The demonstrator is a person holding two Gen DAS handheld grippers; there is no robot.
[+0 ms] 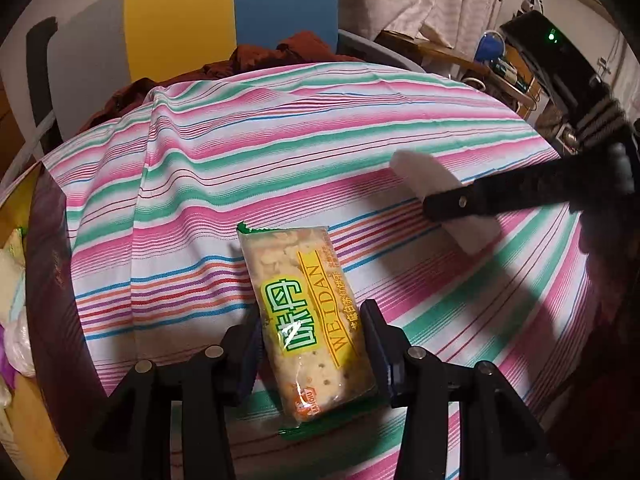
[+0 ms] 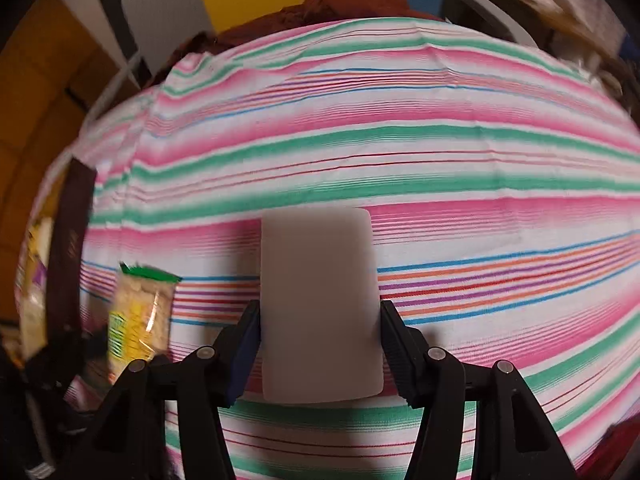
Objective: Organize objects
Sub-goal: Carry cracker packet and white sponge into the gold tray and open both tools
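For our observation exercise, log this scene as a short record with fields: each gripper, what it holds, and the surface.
left gripper: fingers closed on the cracker packet
right gripper: fingers closed on the white block
surface: striped cloth
items on cloth: none visible apart from those held

A lived-in home room is suggested: the desk is covered by a striped cloth (image 1: 280, 128), crumpled rust-red clothing (image 1: 280, 54) is heaped behind, and cluttered shelves (image 1: 500, 68) are seen.

Bare striped cloth (image 1: 248, 152) ahead (rust-red clothes (image 1: 264, 60) heaped at far edge)
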